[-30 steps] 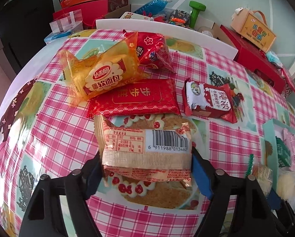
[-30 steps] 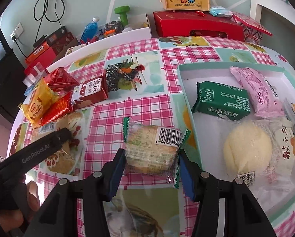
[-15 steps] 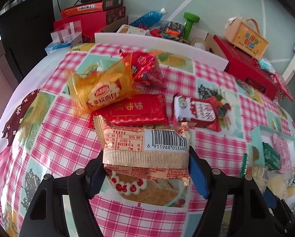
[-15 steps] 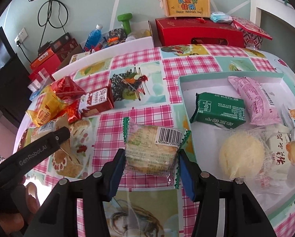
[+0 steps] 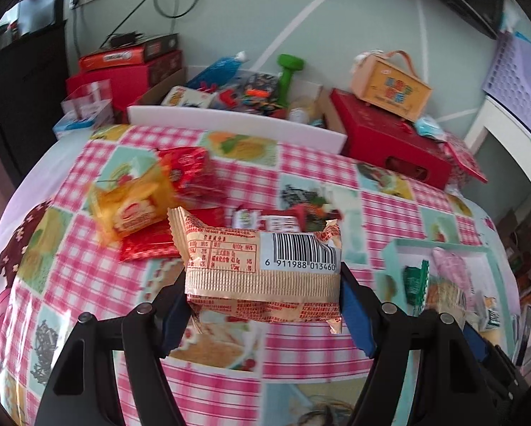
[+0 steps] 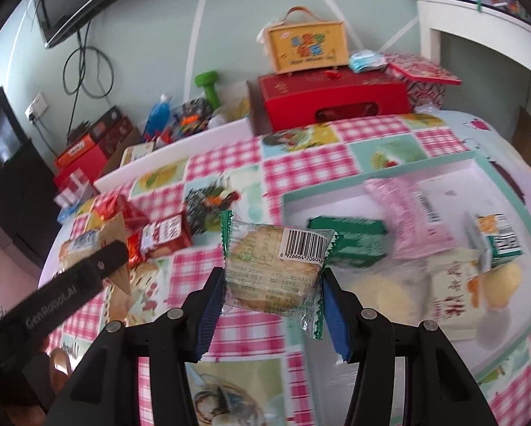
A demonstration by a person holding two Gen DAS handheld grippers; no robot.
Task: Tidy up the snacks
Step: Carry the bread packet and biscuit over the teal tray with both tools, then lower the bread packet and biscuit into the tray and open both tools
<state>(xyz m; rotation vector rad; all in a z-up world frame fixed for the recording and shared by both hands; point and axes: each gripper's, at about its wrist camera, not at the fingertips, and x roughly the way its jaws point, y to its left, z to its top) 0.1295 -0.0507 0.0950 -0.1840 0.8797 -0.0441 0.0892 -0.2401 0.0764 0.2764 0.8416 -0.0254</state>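
My left gripper (image 5: 263,305) is shut on a beige snack packet (image 5: 258,266) with a barcode, held above the checked tablecloth. My right gripper (image 6: 270,305) is shut on a clear cake packet with green edges (image 6: 274,266), held above the cloth just left of the mint-rimmed tray (image 6: 372,177). The tray holds a green packet (image 6: 354,238), a pink packet (image 6: 407,216) and several other snacks. A pile of loose snacks lies at the table's left: a yellow bread packet (image 5: 130,206), red packets (image 5: 190,174) and a red-and-white packet (image 6: 166,234). The left gripper shows in the right wrist view (image 6: 66,284).
Behind the table stand a red gift box (image 6: 332,96), a yellow carry box (image 6: 308,46), a green dumbbell (image 5: 288,74), a blue bottle (image 6: 158,113) and stacked cartons (image 5: 130,60). A white board (image 5: 237,124) edges the table's back. The tray also shows at right in the left wrist view (image 5: 443,245).
Both grippers have risen with their packets; the table and pile look farther away. The right gripper's view has shifted toward the tray.
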